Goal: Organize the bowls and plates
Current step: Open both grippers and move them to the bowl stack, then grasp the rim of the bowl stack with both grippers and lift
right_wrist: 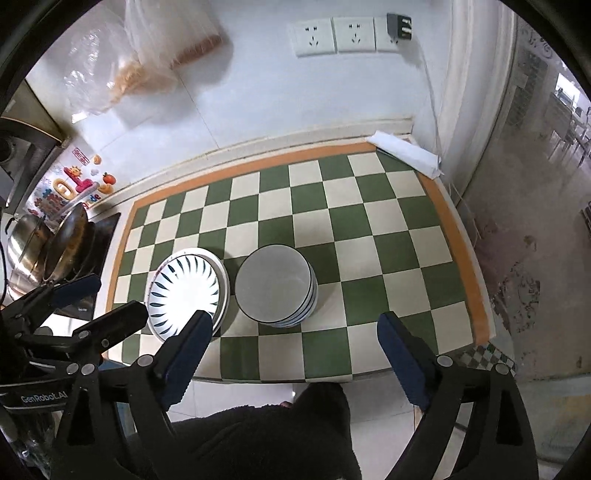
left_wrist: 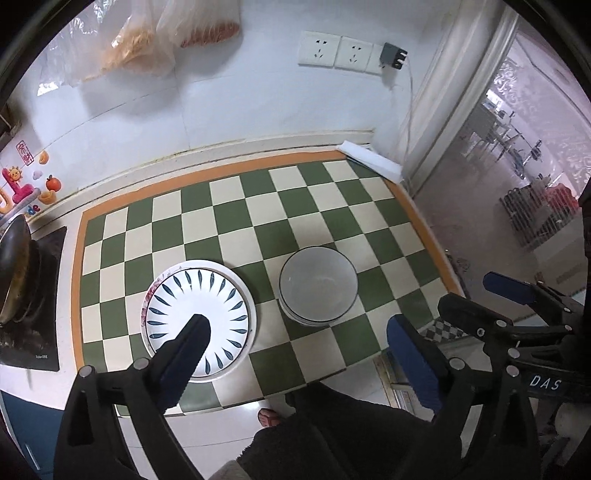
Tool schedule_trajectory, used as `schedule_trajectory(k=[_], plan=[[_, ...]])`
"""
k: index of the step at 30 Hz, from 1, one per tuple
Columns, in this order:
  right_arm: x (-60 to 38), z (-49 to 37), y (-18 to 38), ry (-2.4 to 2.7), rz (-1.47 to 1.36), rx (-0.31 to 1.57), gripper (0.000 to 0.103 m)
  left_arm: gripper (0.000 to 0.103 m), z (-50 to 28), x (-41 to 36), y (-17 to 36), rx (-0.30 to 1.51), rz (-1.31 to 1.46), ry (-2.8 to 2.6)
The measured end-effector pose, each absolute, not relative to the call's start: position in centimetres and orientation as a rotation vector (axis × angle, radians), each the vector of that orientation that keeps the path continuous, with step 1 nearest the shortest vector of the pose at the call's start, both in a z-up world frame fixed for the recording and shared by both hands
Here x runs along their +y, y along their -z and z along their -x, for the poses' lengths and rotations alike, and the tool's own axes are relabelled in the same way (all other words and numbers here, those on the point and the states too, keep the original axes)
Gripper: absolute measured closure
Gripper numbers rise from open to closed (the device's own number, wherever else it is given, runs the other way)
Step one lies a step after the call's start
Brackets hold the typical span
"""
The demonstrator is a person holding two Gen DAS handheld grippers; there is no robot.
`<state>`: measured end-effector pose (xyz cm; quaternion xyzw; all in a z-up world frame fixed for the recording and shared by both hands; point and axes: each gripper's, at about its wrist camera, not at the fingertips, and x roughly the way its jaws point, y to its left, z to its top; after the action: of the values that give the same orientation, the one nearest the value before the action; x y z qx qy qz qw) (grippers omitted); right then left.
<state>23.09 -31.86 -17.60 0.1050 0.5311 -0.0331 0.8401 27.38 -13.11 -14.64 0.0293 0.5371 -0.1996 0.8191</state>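
A green-and-cream checkered mat with an orange border [left_wrist: 258, 221] [right_wrist: 369, 229] covers the countertop, its far edge running along the white tiled wall [left_wrist: 221, 92] [right_wrist: 258, 85]. Toward the mat's near edge, left of centre, sits a stack of round white plates, the top one painted with dark blue leaf strokes radiating from its middle [left_wrist: 199, 295] [right_wrist: 184, 286]; a plate with a pink floral rim shows beneath it in the left wrist view. Just beside the stack on its right, apart from it by a narrow strip of mat, stands a stack of white bowls with thin dark rims [left_wrist: 318, 283] [right_wrist: 275, 282], nested one inside another.

The left gripper [left_wrist: 295, 343] hangs above the mat's near edge with its blue-padded jaws spread wide and holding nothing; its left finger overlaps the leaf plate in view. The right gripper [right_wrist: 295, 341] is likewise above the near edge, jaws wide apart and empty, the bowls showing between its fingers.

At the countertop's left end a dark wok [left_wrist: 13, 266] [right_wrist: 68, 240] leans on a black stove. A folded white cloth [left_wrist: 373, 158] [right_wrist: 406, 149] lies at the mat's far right corner. Clear plastic bags of food [left_wrist: 140, 40] [right_wrist: 147, 55] hang on the wall, with three white wall sockets [left_wrist: 340, 51] [right_wrist: 340, 35] to their right.
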Motion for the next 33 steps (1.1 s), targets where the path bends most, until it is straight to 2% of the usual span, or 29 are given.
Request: schedule_trajectory(k=[8, 11, 17, 26, 28, 30, 33], plan=[[-33.8, -23.5, 19.0, 0.037, -0.332, 1.105, 0.008, 0.005, -30.5, -13.6, 16.5, 1.186, -0.003, 0.453], [-35.6, -25.1, 22.8, -0.001, -0.463, 1.139, 0.008, 0.005, -33.2, -13.7, 19.1, 1.240, 0.036, 0.439], [-37.5, -28.9, 32.8, -0.030, -0.629, 1.231, 0.008, 0.006, -39.7, -15.3, 27.7, 1.438, 0.036, 0.416], [-38.5, -31.9, 44.0, -0.108, -0.893, 1.352, 0.008, 0.010, -43.3, -18.1, 37.1, 1.657, 0.046, 0.503], [-38.6, -32.1, 45.0, -0.106, -0.908, 1.370, 0.010, 0.017, -43.3, -18.6, 38.4, 1.690, 0.049, 0.527], [-38.5, -32.4, 45.8, -0.122, -0.923, 1.375, 0.016, 0.028, -43.3, -19.2, 39.3, 1.708, 0.044, 0.551], [-38.2, -33.0, 47.0, -0.138, -0.928, 1.401, 0.030, 0.043, -43.2, -19.8, 40.7, 1.739, 0.049, 0.586]])
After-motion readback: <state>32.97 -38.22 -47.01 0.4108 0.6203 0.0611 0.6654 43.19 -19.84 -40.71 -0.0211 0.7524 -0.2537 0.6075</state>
